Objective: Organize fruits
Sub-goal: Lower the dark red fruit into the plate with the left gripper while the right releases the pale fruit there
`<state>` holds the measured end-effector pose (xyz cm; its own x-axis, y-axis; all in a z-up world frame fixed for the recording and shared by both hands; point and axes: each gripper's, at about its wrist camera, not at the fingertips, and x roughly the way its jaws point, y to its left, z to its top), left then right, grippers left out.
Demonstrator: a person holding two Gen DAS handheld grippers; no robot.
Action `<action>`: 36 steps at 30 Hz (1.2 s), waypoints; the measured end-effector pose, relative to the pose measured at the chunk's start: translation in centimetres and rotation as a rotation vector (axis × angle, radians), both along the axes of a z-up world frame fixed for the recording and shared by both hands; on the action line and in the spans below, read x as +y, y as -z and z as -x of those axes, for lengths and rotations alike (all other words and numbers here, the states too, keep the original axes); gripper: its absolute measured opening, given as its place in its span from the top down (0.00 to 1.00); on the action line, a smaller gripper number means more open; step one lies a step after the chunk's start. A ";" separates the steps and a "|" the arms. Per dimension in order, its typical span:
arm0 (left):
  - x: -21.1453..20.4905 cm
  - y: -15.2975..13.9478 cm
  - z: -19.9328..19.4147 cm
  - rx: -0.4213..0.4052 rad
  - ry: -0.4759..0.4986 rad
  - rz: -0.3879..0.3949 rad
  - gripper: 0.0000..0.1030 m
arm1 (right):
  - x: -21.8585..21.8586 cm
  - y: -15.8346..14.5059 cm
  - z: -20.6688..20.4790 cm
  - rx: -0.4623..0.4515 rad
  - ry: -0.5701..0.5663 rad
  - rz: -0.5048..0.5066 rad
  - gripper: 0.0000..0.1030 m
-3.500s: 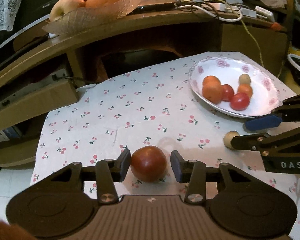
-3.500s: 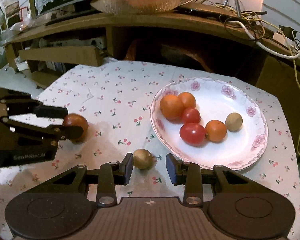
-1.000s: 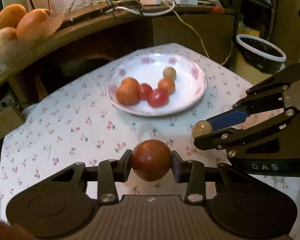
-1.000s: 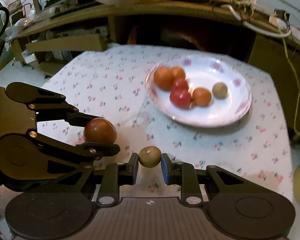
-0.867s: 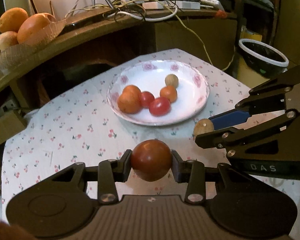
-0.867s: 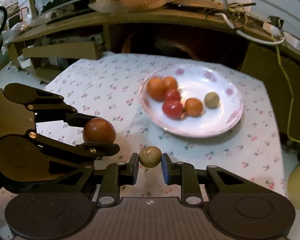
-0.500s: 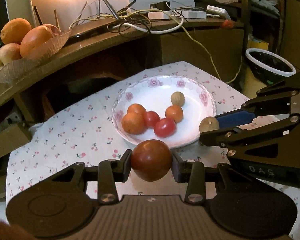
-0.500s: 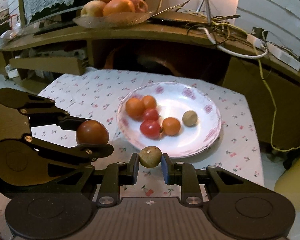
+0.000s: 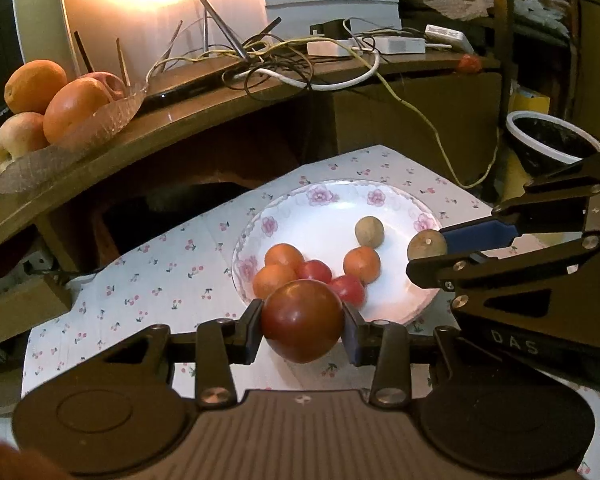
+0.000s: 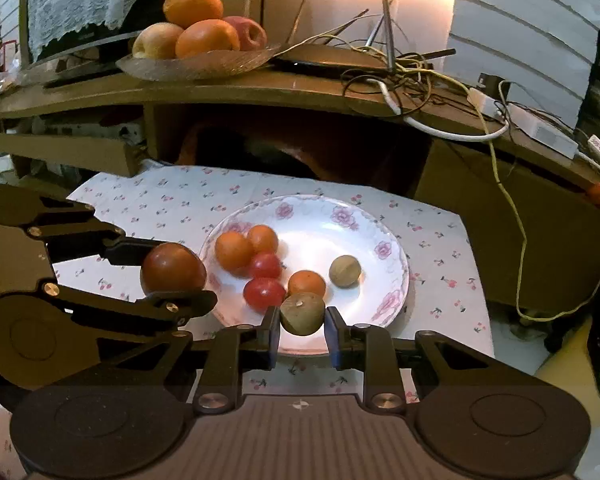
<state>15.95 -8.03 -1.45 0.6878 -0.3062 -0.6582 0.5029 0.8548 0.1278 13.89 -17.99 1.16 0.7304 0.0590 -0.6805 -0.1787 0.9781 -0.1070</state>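
- Left gripper is clamping the dark red tomato across its middle, above the plate rim; soft, bruisable.
- Right gripper jaws are opening around the small brown fruit, over the plate; light, likely to roll.

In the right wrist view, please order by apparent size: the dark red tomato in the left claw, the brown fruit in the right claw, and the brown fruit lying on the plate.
1. Dark red tomato, clearly largest.
2. Brown fruit in the right claw.
3. Brown fruit on the plate.

The two brown fruits look nearly alike; the held one is nearer the camera, so their order is unsure.
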 end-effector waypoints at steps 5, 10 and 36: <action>-0.2 0.2 -0.7 -0.004 -0.007 0.000 0.57 | -0.1 0.1 -0.6 -0.003 0.013 0.004 0.74; -0.3 0.3 -1.4 -0.007 -0.011 0.005 0.57 | -0.3 0.4 -1.1 -0.002 0.025 -0.005 0.74; -3.3 2.0 -7.1 -0.082 0.048 -0.046 0.58 | -2.8 1.9 -6.8 -0.015 0.079 -0.030 0.73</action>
<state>23.01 -11.34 -3.49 0.7253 -0.3111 -0.6141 0.5293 0.8224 0.2086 20.73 -20.77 -0.78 0.7439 0.0211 -0.6680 -0.0995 0.9919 -0.0794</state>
